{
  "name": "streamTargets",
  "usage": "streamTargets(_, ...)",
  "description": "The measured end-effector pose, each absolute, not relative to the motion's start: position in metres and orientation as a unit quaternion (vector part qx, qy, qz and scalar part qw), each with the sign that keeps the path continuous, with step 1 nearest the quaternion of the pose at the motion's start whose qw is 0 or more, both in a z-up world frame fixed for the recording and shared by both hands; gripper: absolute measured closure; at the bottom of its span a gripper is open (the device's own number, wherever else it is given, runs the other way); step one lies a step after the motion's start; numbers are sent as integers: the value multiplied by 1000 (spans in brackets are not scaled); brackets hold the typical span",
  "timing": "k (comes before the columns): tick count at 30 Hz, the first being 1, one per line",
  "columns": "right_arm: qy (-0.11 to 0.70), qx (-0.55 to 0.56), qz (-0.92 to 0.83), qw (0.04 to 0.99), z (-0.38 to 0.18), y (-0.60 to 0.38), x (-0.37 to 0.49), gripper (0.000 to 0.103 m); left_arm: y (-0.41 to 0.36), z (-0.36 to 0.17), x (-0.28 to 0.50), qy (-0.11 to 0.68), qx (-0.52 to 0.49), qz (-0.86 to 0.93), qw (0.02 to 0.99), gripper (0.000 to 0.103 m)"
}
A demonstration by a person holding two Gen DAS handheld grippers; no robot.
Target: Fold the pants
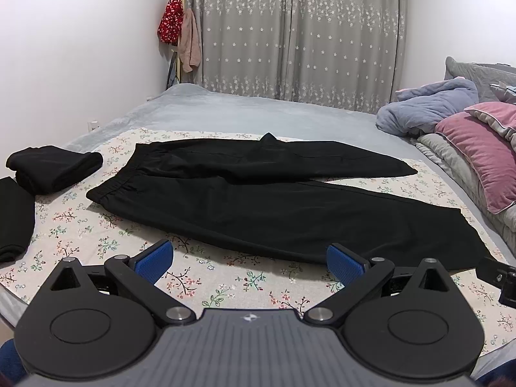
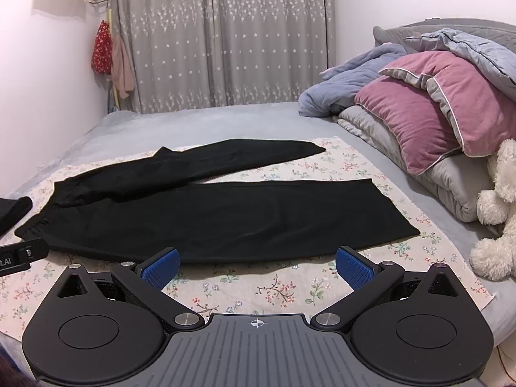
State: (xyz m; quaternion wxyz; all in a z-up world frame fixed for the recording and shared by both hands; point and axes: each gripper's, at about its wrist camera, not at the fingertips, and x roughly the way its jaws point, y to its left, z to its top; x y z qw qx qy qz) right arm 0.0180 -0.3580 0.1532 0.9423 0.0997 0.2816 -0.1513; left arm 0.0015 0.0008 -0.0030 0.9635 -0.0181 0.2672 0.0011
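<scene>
Long black soft-cloth pants (image 1: 258, 206) lie flat mid-bedspread, legs apart. Left gripper (image 1: 250, 262) and right gripper (image 2: 258, 266) hover near its front edge, fingers wide, empty. Light, limp, perhaps slippery; pinch waistband and hem.

The bed (image 2: 200, 119) is covered with a grey sheet, and a floral cloth (image 2: 258, 290) is spread flat over its near part, reaching the near edge. Black pants (image 2: 225, 219) lie unfolded on the cloth, waistband toward the left edge, the two legs splayed apart toward the right. Near the left edge sit a folded black garment (image 1: 53, 167) and another dark piece (image 1: 13, 219) just beside it. Along the right edge are piled a pink pillow (image 2: 416, 116), grey and blue quilts (image 2: 351, 80), and a white plush toy (image 2: 496, 213).
</scene>
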Motion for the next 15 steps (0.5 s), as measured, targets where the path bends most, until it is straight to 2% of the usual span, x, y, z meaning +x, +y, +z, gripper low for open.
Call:
streamTargets(5, 289, 91, -147, 942, 190, -396, 30, 0, 1, -3, 1, 255, -29, 0, 966, 0)
streamTargets(10, 299, 83, -143, 940, 178, -389, 44, 0, 2, -3, 0, 249, -35, -3, 968, 0)
streamTargets(12, 304, 77, -141, 939, 138, -350, 36, 0, 1, -4, 1, 257, -26, 0, 966, 0)
streamTargets(13, 304, 77, -141, 939, 141, -354, 38, 0, 1, -4, 2, 258, -25, 0, 966, 0)
streamTargets(15, 305, 71, -139, 940, 101, -323, 3, 0, 4, -5, 4, 265, -26, -2, 964, 0)
